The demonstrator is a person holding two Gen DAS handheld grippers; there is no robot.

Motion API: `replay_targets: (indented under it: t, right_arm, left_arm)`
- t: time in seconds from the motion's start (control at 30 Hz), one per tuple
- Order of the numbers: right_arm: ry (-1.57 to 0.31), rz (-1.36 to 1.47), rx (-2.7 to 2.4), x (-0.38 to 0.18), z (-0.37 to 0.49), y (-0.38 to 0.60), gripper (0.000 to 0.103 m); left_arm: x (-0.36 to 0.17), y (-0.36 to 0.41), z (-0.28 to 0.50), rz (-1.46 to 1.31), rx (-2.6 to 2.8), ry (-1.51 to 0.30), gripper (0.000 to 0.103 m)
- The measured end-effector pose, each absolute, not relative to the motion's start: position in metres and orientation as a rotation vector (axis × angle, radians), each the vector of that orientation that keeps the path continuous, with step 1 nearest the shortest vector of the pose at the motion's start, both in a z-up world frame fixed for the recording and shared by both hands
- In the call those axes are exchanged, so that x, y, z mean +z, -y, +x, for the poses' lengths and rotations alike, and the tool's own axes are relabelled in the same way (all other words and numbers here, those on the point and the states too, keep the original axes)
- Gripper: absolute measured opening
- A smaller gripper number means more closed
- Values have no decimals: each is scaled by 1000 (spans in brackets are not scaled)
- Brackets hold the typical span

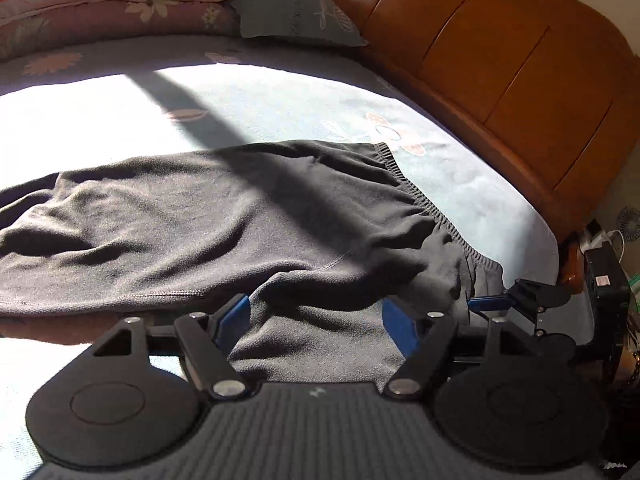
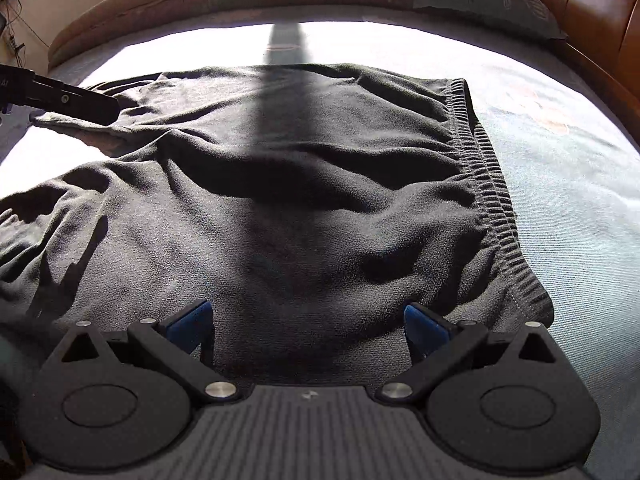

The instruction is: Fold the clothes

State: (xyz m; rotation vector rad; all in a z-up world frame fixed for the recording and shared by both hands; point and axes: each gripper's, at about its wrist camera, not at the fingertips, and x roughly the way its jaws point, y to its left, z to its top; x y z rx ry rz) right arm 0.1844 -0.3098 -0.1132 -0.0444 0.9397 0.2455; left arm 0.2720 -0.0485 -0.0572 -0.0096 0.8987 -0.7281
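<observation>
Bed with pale blue sheet, sunlit patch across middle. Wooden headboard at right. Folded quilt and pillow at far edge. Black trousers spread flat mid-bed, ribbed waistband on right. Left gripper jaws apart over near trouser edge, nothing pinched. Right gripper jaws wide apart above cloth, gripping nothing.
</observation>
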Motion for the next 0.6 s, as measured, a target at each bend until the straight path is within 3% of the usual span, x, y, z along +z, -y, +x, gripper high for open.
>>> replay_targets:
  t: [0.2,0.4,0.5,0.6]
  right_arm:
    - [-889,-35,237,-118,178,309,103]
    - [-855,-24,226,-120,173,311,103]
    - [-848,-21,211,-121,173,309,103]
    - [-840,-12,193,-122,173,308,103]
  left_arm:
    - [-104,15,254,21,-478,-973,73]
    - [-78,-43,233,-84,-289,-924,72]
    - [-64,-53,211,-79,-322,-904,79]
    - [-79,-53,196,-70,-310,-944,79]
